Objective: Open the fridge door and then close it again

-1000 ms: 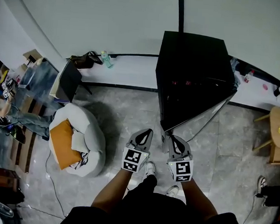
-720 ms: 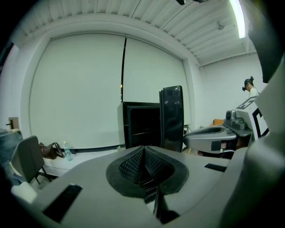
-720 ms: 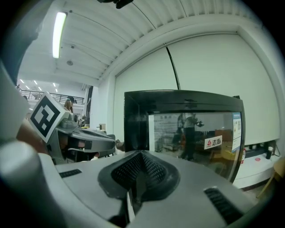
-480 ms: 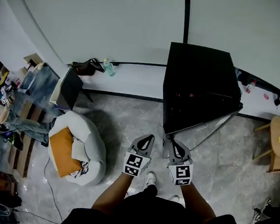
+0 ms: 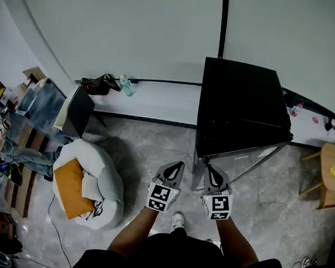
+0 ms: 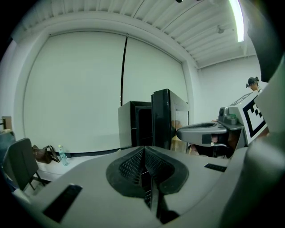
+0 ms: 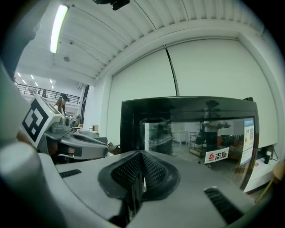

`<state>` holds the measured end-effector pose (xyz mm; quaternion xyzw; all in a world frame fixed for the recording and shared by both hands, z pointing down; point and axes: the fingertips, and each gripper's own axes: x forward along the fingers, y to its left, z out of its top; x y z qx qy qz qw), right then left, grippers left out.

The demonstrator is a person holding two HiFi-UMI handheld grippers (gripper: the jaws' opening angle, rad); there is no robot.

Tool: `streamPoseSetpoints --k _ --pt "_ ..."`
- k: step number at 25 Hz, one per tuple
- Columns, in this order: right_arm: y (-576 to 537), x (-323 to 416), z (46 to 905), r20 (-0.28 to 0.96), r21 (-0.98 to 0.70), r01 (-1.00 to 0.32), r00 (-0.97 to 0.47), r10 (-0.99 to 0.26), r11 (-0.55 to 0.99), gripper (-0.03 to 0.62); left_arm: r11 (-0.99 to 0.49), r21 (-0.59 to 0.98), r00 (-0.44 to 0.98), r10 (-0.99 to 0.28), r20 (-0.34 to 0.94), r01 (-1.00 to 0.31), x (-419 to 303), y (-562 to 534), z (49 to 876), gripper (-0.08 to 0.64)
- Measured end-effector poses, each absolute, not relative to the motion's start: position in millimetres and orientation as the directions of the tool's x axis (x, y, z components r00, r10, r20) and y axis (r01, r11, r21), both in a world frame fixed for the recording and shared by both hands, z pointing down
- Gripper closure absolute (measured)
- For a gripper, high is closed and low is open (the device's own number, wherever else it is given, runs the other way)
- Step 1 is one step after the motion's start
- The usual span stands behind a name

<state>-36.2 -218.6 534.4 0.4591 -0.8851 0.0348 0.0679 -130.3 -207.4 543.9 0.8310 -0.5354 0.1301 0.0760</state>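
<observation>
Holding both tools out low ahead of us, side by side, apart. Left tool [image 5: 175,166] is fully closed, nothing in its jaws. Right tool [image 5: 210,170] is the same, jaws together and empty. Black fridge [image 5: 242,99] stands against the wall just beyond the tools. Its glass door [image 7: 187,138] stands partly open, neither tool touching it. White beanbag [image 5: 103,180] is on the floor to our left.

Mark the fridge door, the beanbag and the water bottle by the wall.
fridge door [image 7: 191,133], right gripper view, on its glass pane.
beanbag [image 5: 110,184], head view, on its white side.
water bottle [image 5: 125,85], head view, on its body.
</observation>
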Motion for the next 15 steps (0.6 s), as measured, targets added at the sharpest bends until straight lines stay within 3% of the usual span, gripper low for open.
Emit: streamPoseSetpoints --k 15 --pt "-261.2 -47.5 536.0 0.146 0.020 -0.843 -0.530 -0.835 0.538 0.583 -0.442 -0.020 0.416 -0.859 0.298 -0.897 -148.7 -244.1 544.2 0.538"
